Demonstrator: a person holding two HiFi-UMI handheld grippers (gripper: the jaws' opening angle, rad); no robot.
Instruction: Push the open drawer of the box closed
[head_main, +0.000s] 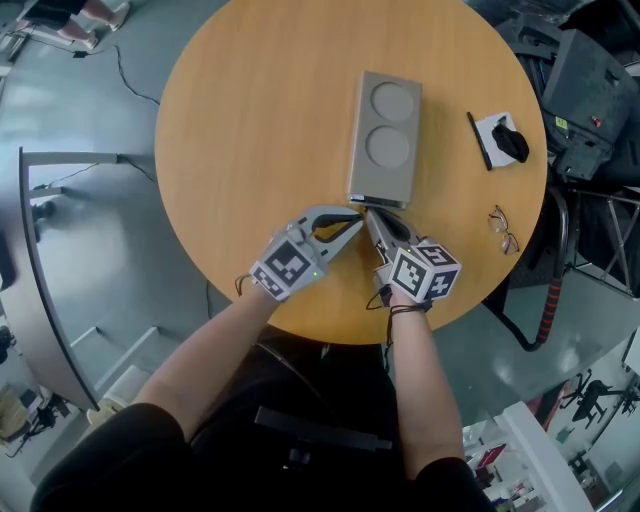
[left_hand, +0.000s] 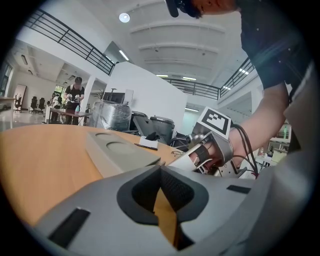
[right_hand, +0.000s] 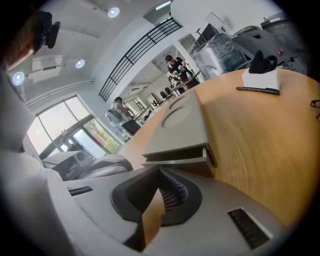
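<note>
Left gripper (head_main: 352, 224): clenched, empty, tip beside the box's near end.
Right gripper (head_main: 372, 218): clenched, empty, tip at the drawer (right_hand: 176, 154) front.
Drawer: protrudes slightly from box (head_main: 385, 135), mid-desk (head_main: 240, 150). Closing judged nearly done; a last short push remains.

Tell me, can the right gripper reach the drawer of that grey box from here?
Probably yes. The right gripper, jaws together, points straight at the slightly open drawer from close by, with nothing between them. The left gripper sits beside it, not across its path.
</note>
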